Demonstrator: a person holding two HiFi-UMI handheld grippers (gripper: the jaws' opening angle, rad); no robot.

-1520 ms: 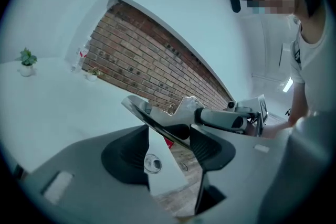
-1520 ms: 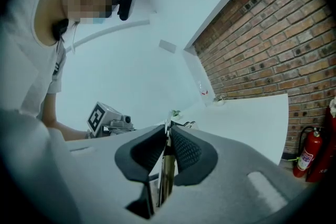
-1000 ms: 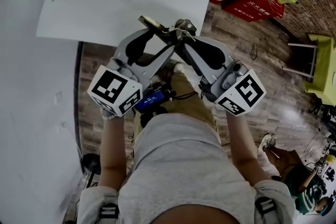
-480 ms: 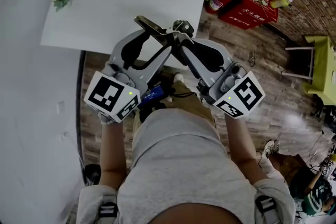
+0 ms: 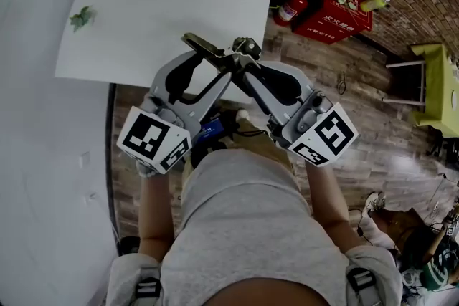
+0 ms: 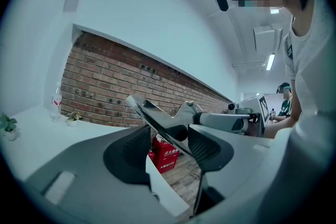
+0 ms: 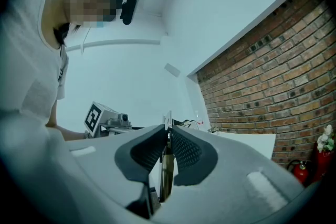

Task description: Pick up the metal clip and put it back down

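Note:
The metal clip (image 5: 215, 52) hangs in the air over the near edge of the white table (image 5: 165, 3), with both grippers meeting at it. My right gripper (image 5: 240, 62) is shut on one thin metal leaf of the clip (image 7: 167, 165), seen edge-on between its pads. My left gripper (image 5: 219, 65) stands wide around the clip (image 6: 157, 123). The clip's flat plate runs slantwise between the jaws and leans on the right-hand pad (image 6: 210, 147). A gap shows beside the left-hand pad (image 6: 126, 150).
A small green sprig (image 5: 82, 16) lies at the table's far left. Beyond the table's right edge stand a red box (image 5: 337, 11) and a fire extinguisher (image 5: 287, 7) by the brick wall. A yellow-green chair (image 5: 434, 82) is at the right, and wood floor lies below.
Both grippers stay joined at the clip and have drifted slightly left and down in the picture. More of the table's far edge shows now.

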